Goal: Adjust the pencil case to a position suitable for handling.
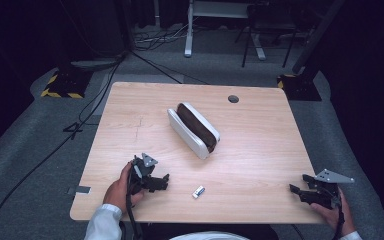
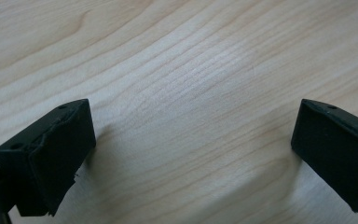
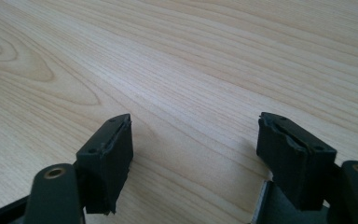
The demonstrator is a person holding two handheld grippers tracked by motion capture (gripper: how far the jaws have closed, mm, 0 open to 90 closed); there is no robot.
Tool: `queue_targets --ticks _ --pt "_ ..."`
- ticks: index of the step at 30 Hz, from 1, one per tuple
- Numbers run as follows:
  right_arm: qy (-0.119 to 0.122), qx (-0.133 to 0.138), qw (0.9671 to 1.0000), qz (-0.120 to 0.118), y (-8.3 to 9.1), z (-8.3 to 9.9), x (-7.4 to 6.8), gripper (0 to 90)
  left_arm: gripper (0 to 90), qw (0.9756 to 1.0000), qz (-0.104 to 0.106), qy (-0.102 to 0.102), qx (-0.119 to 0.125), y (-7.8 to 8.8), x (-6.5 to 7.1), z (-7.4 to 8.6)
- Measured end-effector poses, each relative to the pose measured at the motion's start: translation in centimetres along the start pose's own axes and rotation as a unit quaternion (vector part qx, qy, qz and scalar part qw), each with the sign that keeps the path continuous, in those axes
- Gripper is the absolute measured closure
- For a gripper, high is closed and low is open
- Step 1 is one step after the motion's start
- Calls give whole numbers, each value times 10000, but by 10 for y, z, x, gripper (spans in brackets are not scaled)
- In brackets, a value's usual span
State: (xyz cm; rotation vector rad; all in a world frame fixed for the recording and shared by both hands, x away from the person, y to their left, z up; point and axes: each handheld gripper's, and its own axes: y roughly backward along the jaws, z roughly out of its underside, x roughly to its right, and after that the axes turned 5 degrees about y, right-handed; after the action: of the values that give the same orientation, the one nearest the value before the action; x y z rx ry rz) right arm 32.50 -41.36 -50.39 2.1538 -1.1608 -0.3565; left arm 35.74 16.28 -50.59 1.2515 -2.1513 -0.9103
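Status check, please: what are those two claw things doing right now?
Left gripper, right gripper: fingers open, empty. Small white piece untouched between them. Nothing blocking it.

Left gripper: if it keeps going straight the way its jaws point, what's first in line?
Probably the small white item: the left gripper, jaws open and empty, points right along the table roughly toward it. Alignment is uncertain.

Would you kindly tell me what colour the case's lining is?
Dark brown, inside the white case; clearest in the high view.

Long white open case (image 1: 192,131) holding a dark brown pad lies at the centre of the light wooden table (image 1: 260,150); small white clip (image 1: 198,191) lower centre; left gripper (image 1: 155,181) lower left; right gripper (image 1: 300,187) lower right.
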Motion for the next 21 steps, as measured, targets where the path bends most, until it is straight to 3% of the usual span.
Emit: queue_targets --ticks 1,3,9,12,15,17,18,19,20,21 --pt "0 0 10000 1 0 0 0 275 1 9998 111 -180 -23 -1 -5 -2" --pt "1 0 10000 0 0 0 0 274 1 9990 257 -355 -36 -2 -11 -4" --pt "52 -3 10000 -50 -1 -1 -1 270 4 9976 435 -532 -59 2 -21 0" --pt "225 17 9995 -215 -2 -2 -3 269 4 9965 544 -633 -86 7 -25 5" --pt "552 7 9971 -526 -5 -6 -9 269 2 9960 565 -690 -82 13 -26 11" --pt "750 -37 9936 -843 -12 -14 -18 253 2 9958 592 -695 -103 15 -25 13" --pt "750 -37 9936 -843 -12 -14 -18 253 2 9958 567 -719 -70 16 -26 15" --pt "998 -24 9890 -1093 -20 -22 -30 250 2 9958 581 -704 -73 17 -25 17" --pt "998 -24 9890 -1093 -20 -22 -30 250 1 9958 581 -704 -73 17 -25 17" --pt "1094 -28 9868 -1192 -23 -26 -36 250 1 9959 590 -676 -74 18 -24 17"
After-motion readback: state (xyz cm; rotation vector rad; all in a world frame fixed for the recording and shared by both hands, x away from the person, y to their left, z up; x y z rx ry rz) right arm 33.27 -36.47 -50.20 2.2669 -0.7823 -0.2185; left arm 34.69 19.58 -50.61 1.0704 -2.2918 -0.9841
